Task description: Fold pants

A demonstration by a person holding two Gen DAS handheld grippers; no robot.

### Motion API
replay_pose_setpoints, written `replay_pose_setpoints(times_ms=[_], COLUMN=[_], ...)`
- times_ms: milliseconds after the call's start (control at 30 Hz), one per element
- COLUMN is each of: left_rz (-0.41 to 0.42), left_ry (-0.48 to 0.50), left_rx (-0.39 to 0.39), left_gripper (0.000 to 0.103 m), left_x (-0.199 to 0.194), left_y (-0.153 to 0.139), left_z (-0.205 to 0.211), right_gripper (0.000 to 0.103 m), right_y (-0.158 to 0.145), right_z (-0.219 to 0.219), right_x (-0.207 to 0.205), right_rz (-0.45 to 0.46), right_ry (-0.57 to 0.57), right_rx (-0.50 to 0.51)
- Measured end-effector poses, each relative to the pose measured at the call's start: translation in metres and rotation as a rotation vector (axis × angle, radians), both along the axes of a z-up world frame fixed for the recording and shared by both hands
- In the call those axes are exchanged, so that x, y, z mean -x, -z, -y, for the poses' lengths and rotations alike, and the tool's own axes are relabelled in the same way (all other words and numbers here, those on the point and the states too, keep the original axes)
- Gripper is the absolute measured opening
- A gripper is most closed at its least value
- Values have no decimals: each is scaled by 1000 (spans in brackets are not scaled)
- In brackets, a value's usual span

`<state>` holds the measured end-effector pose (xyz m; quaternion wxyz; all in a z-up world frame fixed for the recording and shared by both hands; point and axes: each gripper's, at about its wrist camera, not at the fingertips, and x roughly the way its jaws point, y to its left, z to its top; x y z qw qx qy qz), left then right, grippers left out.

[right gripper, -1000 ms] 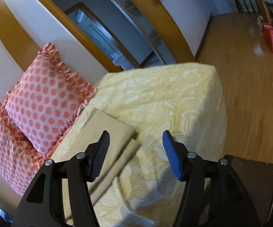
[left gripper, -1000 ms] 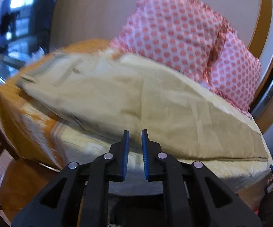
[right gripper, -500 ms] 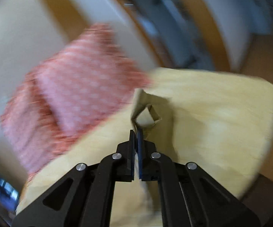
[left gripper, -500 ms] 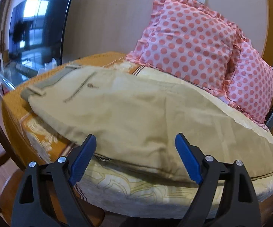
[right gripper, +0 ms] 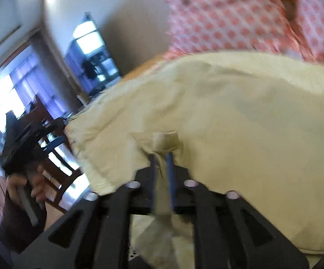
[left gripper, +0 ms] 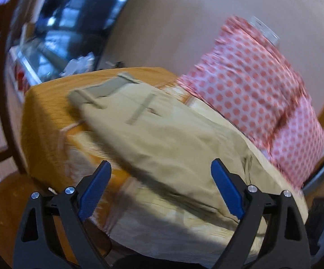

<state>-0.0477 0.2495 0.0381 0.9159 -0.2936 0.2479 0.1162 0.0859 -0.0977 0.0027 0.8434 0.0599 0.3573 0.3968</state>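
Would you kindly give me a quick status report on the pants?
Left hand-held gripper open, empty. Right hand-held gripper shut on pants fabric. Pillows behind, nothing blocking.

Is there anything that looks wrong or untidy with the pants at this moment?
Mostly the pants lie flat on the bed, but one end is pinched and bunched in the right gripper, so that part is wrinkled. The left gripper is open and empty.
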Motion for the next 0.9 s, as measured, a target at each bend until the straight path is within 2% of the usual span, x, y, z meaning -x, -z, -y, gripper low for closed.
replay_pose_setpoints(times_ms=[33,100,133,233,267,300,400,500,633,800,867,900], left_rz=[-2,7,11,8,5,-9,-54,-63,-78,-31,-31,-17], left_ry=[-23,-70,-82,-135,-149,-162,-190,-186,-188,-92,-100,-120], left_rx=[14,47,53,64,57,44,41,59,28,69,54,84], left_gripper=[92,91,91,91,91,91,91,91,91,91,77,70], left_x=[2,4,4,-1,-3,-8,-24,-35,-41,-53,-60,-60], left_y=[1,1,0,-2,-2,-1,4,9,9,13,14,15], left_z=[-9,-30,-36,-56,-61,-66,-82,-90,-77,-43,-37,-40], right_gripper=[44,55,56,57,57,61,63,63,66,71,71,71], right_y=[-5,-20,-21,1,10,11,11,13,8,8,7,7], right_z=[2,11,13,10,11,12,11,12,6,3,2,2], right_x=[4,11,7,-11,-10,-6,1,-2,-12,-10,-10,-10], right_rz=[17,109,120,13,3,25,38,37,43,57,57,57], right_ry=[-13,54,83,102,104,100,102,94,86,75,73,72], right_rx=[-18,-37,-32,52,42,31,40,22,9,2,0,-3])
